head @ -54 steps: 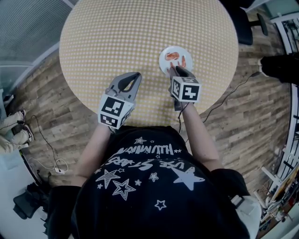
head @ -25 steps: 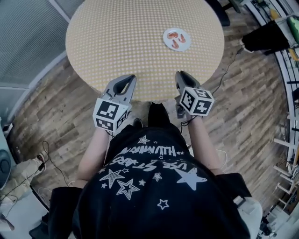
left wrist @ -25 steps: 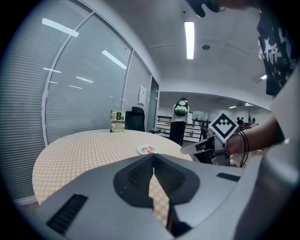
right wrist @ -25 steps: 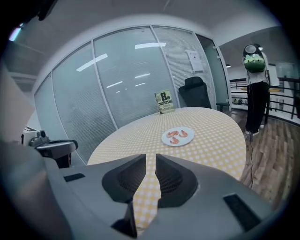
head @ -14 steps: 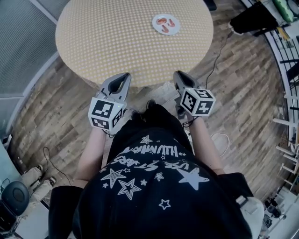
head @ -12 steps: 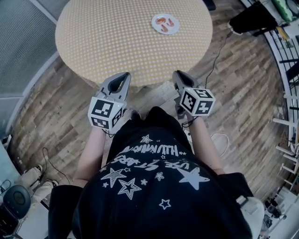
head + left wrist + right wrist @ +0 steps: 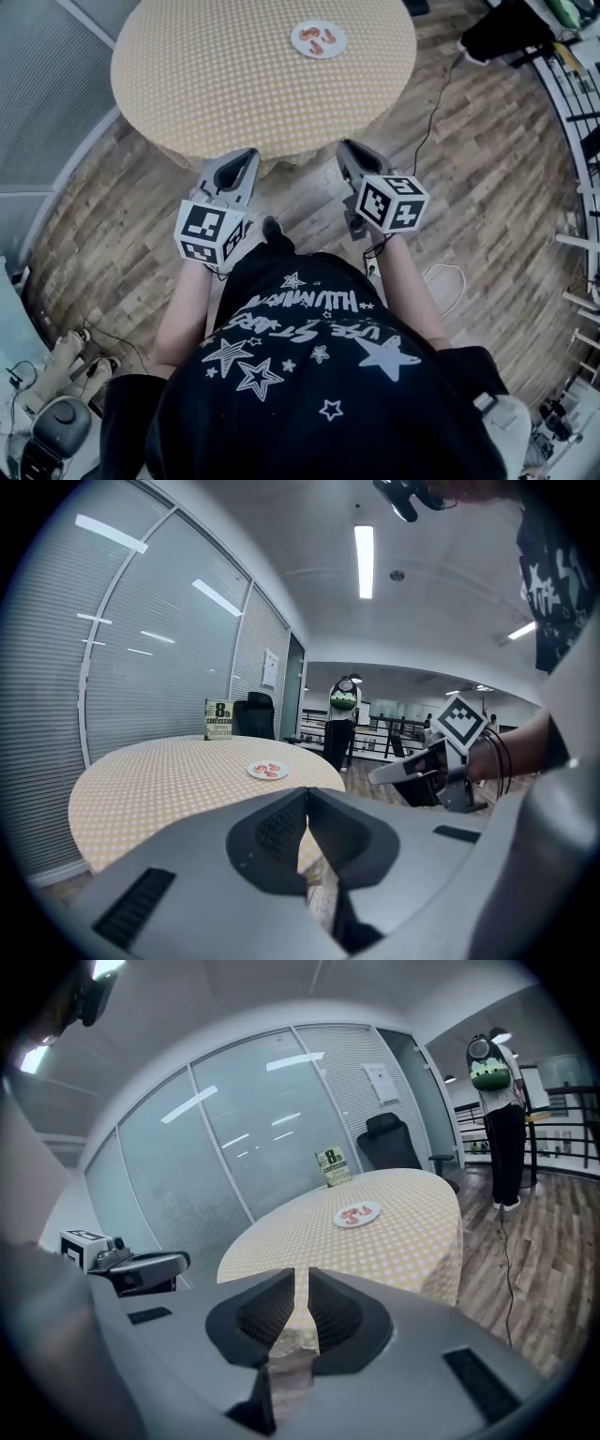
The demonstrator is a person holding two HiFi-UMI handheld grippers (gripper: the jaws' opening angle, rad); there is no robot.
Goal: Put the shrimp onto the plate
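A small white plate (image 7: 296, 41) sits near the far right side of the round dotted table (image 7: 216, 75), with orange shrimp (image 7: 322, 38) lying on it. Both grippers are held off the table, over the wood floor, well short of the plate. My left gripper (image 7: 246, 159) is shut with nothing in it, and my right gripper (image 7: 345, 150) is shut and empty too. In the left gripper view, the plate (image 7: 255, 772) is far beyond the closed left gripper (image 7: 306, 794). The right gripper view shows the plate (image 7: 373, 1209) far past my right gripper (image 7: 300, 1279), whose jaws leave only a thin slit.
A small sign card (image 7: 218, 719) stands at the table's far edge, with a black office chair (image 7: 386, 1143) behind it. A person (image 7: 502, 1119) stands on the wood floor beyond the table. A cable (image 7: 441, 103) trails across the floor on the right. Glass walls with blinds lie left.
The right gripper has left the plate. The person has stepped back, so both grippers moved off the table edge to over the floor and the plate sits farther away.
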